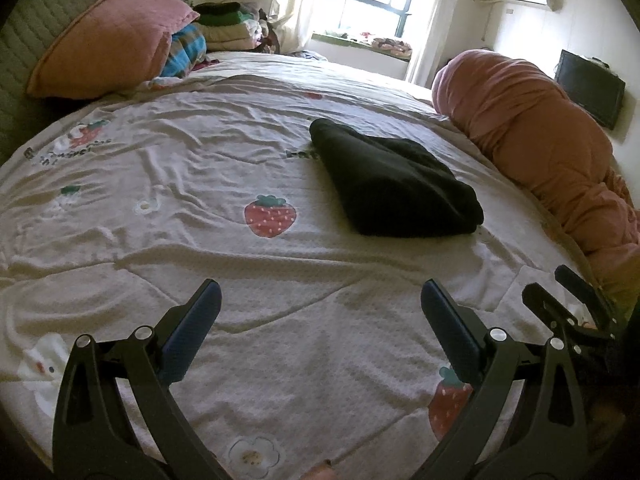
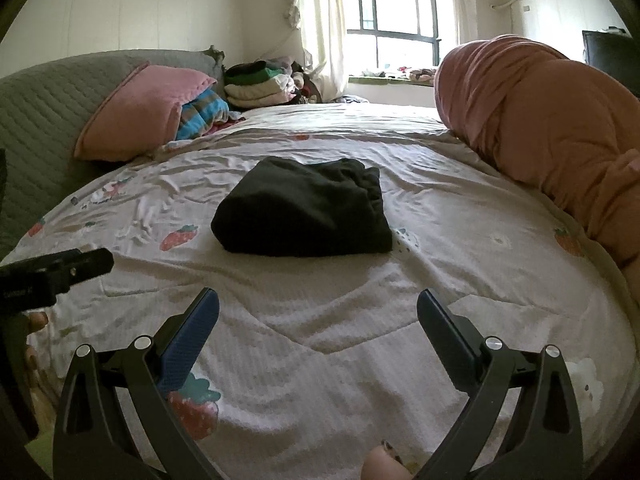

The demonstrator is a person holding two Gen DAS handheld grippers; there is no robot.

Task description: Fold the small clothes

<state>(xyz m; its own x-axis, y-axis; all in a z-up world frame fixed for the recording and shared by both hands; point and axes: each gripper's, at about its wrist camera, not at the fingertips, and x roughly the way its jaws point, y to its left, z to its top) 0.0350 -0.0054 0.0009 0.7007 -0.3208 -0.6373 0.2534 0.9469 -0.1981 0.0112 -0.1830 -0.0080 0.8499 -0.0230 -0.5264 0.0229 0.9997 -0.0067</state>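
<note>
Left gripper (image 1: 320, 300) wide open at bottom of frame, nothing held, blue pads (image 1: 200, 320) clear of the cloth. Right gripper (image 2: 318, 308) likewise spread wide and empty, low in its own frame. Folded dark garment (image 2: 302, 208) lying mid-frame on white strawberry-print bedspread (image 2: 320, 360), well apart from both tools; right of centre in left wrist view. Pink pillow (image 2: 144, 108) upper left against grey headboard (image 2: 44, 96). Stacked folded clothes (image 2: 260, 84) beyond it. Rolled pink quilt (image 2: 540, 120) along right edge. Window (image 2: 392, 12) top centre.
</note>
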